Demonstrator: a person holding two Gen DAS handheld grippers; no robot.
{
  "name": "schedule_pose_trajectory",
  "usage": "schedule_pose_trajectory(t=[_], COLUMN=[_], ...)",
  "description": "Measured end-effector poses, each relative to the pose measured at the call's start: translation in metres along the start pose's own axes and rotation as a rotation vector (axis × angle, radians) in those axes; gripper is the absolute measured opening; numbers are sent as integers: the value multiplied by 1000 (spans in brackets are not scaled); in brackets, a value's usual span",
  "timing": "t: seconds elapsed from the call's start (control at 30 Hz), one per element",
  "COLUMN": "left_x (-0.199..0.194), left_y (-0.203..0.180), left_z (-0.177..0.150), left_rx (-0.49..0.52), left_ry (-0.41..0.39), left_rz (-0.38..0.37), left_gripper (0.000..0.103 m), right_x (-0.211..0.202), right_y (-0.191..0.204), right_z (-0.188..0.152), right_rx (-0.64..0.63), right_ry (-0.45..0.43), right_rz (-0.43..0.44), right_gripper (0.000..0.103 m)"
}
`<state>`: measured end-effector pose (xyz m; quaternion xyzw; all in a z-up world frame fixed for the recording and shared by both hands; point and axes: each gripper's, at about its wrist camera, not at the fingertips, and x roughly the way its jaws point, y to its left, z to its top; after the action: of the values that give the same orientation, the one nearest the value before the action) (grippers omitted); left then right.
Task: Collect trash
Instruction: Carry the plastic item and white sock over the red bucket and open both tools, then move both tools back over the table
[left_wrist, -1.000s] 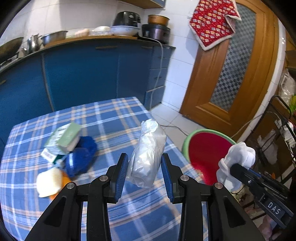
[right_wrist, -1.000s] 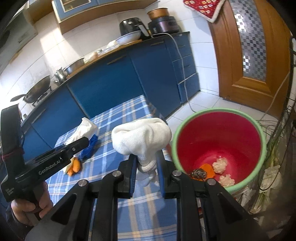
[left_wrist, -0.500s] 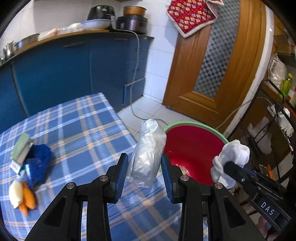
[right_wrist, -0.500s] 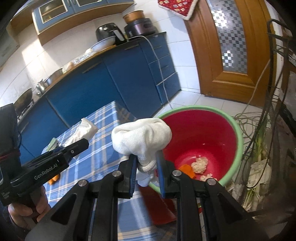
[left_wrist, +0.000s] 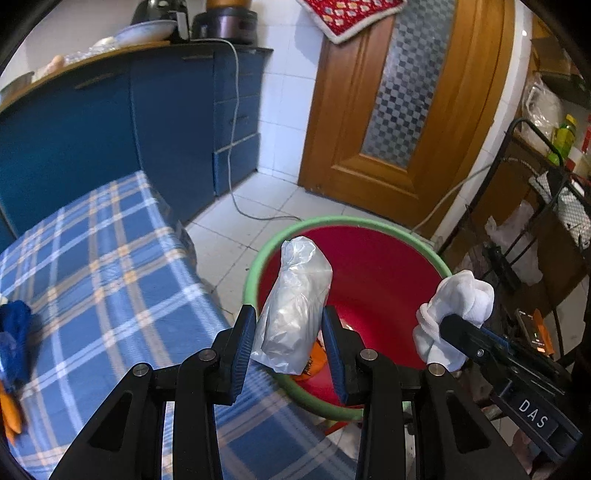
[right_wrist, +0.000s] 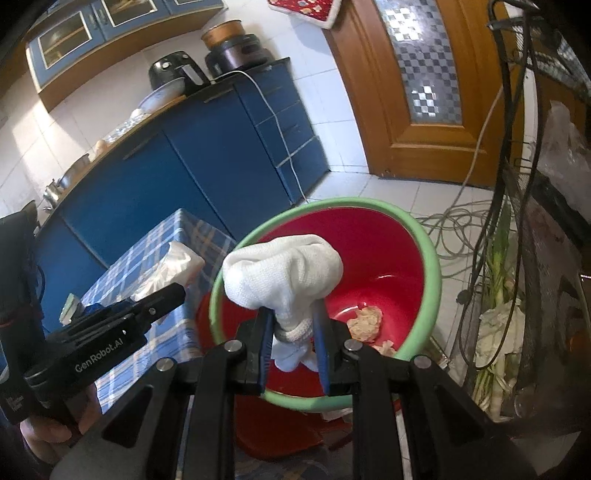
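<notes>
Two pieces of trash are in hand at the red bin (left_wrist: 373, 266). One, a crumpled plastic bag (left_wrist: 293, 310), is clamped in the left claw (left_wrist: 290, 347) over the bin's near rim; the other, a wadded white cloth (right_wrist: 284, 280), is pinched in the right claw (right_wrist: 293, 354) above the bin's mouth. Both claws are narrowed onto their loads. Step in hand: delivery. Next move calls for opening each claw squarely over the opening. Further litter remains on the checked surface (left_wrist: 103, 266).

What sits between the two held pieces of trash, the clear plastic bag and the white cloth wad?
In the left wrist view, only the open red inside of the green-rimmed bin lies between the plastic bag and the white cloth wad; nothing else intervenes.
</notes>
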<state>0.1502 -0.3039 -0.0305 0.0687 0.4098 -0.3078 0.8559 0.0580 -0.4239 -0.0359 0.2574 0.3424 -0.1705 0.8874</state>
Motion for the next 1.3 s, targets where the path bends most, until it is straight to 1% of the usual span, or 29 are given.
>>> schedule_pose_trajectory(t=[0.2,0.4,0.5,0.6,0.67,0.73,0.8,0.87,0.93,0.97,1.03,1.3], left_x=[18,29,30,29,27,25,22,19,15,13,8,-12], left_y=[-3,-3,-5,-7,-6,-5,-3,-1,1,2,5,16], left_z=[0,0,-1,0,0,0,1,1,0,0,-1,-5], left_rx=[7,9,18,23,18,12,6,-2,-9,-13,-24,-55], left_ry=[35,55,56,47,44,40,36,31,25,22,14,-11], left_rz=[-1,-16,-23,-15,-17,-11,-5,-2,0,2,4,14], left_gripper=[37,40,46,47,47,47,47,47,47,47,47,47], right_x=[11,20,22,23,23,23,23,22,19,18,14,2], right_y=[-10,-14,-15,-16,-16,-16,-15,-15,-13,-12,-12,-1], right_z=[-1,0,0,0,1,1,0,0,0,0,0,0], right_rx=[23,35,38,39,42,42,44,47,46,47,51,39], right_ry=[17,34,38,38,39,41,40,37,29,24,15,-4], right_rz=[-18,-31,-34,-34,-31,-26,-19,-9,-6,-4,1,13], right_gripper=[22,23,23,24,27,28,30,35,37,40,43,43])
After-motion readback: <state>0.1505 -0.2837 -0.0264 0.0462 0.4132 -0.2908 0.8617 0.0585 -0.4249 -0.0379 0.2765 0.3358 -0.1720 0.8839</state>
